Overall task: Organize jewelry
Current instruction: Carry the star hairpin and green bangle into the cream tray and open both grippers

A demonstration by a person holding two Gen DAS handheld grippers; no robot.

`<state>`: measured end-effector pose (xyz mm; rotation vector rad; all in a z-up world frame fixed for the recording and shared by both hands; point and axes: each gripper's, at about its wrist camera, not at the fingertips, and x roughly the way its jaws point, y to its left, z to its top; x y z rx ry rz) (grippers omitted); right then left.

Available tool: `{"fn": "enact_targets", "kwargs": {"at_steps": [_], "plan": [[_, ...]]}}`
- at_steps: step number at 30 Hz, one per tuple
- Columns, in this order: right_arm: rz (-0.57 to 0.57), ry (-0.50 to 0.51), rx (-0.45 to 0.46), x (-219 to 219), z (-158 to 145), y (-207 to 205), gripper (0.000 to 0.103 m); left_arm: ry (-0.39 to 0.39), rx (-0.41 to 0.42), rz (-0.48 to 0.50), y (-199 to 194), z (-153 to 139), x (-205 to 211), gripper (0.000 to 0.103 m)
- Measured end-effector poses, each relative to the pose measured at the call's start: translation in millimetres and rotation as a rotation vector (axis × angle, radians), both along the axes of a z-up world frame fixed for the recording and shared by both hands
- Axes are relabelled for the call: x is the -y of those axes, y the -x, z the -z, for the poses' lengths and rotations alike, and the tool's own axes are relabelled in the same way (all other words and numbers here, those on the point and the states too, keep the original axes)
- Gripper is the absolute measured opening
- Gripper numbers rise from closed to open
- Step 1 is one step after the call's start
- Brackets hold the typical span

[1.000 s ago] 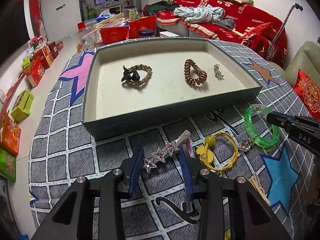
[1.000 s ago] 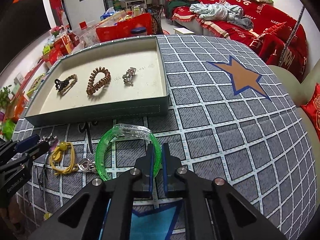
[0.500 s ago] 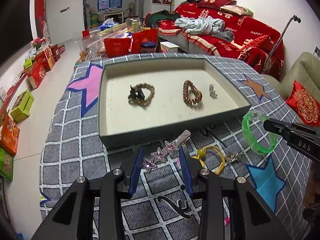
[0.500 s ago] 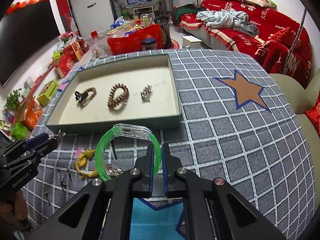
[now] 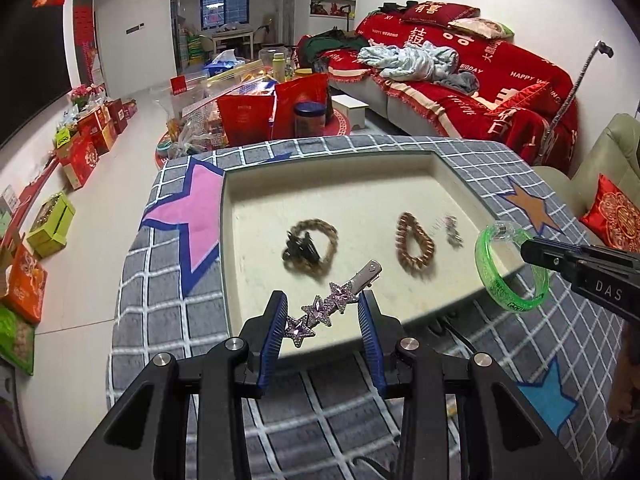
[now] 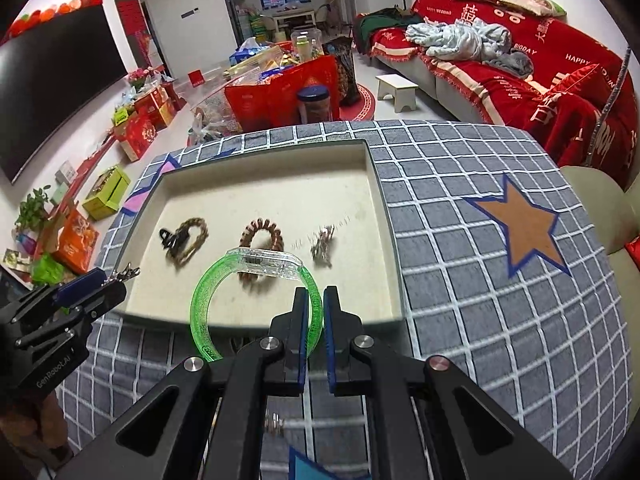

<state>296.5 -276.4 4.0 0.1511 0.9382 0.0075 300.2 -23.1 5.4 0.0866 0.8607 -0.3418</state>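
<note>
My left gripper [image 5: 322, 314] is shut on a star hair clip [image 5: 324, 312] with purple stones and holds it above the near edge of the tray [image 5: 448, 168]. My right gripper [image 6: 316, 308] is shut on a green bangle [image 6: 208, 292] and holds it above the tray's near edge [image 6: 380, 216]. In the tray lie a braided hair tie with a black clasp [image 5: 310, 246], a brown coil hair tie [image 5: 414, 242] and a small silver piece [image 5: 452, 234]. The bangle [image 5: 492, 276] and right gripper [image 5: 552, 254] show at the right of the left wrist view.
The tray sits on a grey checked cloth with coloured stars [image 6: 524, 228]. A small metal ring piece [image 6: 274, 426] lies on the cloth under my right gripper. Red bags and boxes [image 5: 256, 116] stand on the floor beyond the table. A red sofa [image 5: 480, 80] is at the back right.
Both grippers have risen and moved forward over the tray's near edge, carrying the star clip and the green bangle. The yellow hair tie on the cloth has dropped out of view.
</note>
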Motion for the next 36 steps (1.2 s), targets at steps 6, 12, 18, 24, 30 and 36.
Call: {"fn": "enact_targets", "kwargs": {"at_steps": [6,12,18,24,30,36], "plan": [[0.017,0.005,-0.047,0.9,17.5,-29.7,0.008,-0.015,-0.040,-0.017,-26.8,15.2,-1.0,0.054],[0.003,0.022,-0.094,-2.2,31.4,-45.6,0.008,-0.062,-0.102,0.004,-41.6,35.6,2.8,0.054],[0.003,0.024,-0.114,-5.8,41.2,-62.4,0.008,-0.094,-0.138,-0.003,-59.1,48.6,11.0,0.054],[0.006,0.052,-0.103,-9.7,46.7,-76.6,0.008,-0.101,-0.126,-0.033,-70.8,53.6,16.7,0.054],[0.014,0.097,-0.087,-12.0,46.7,-89.4,0.008,-0.106,-0.109,-0.065,-78.6,53.8,20.7,0.054],[0.016,0.063,-0.076,-8.6,46.7,-92.8,0.008,-0.126,-0.086,-0.069,-78.6,53.4,26.2,0.055]]}}
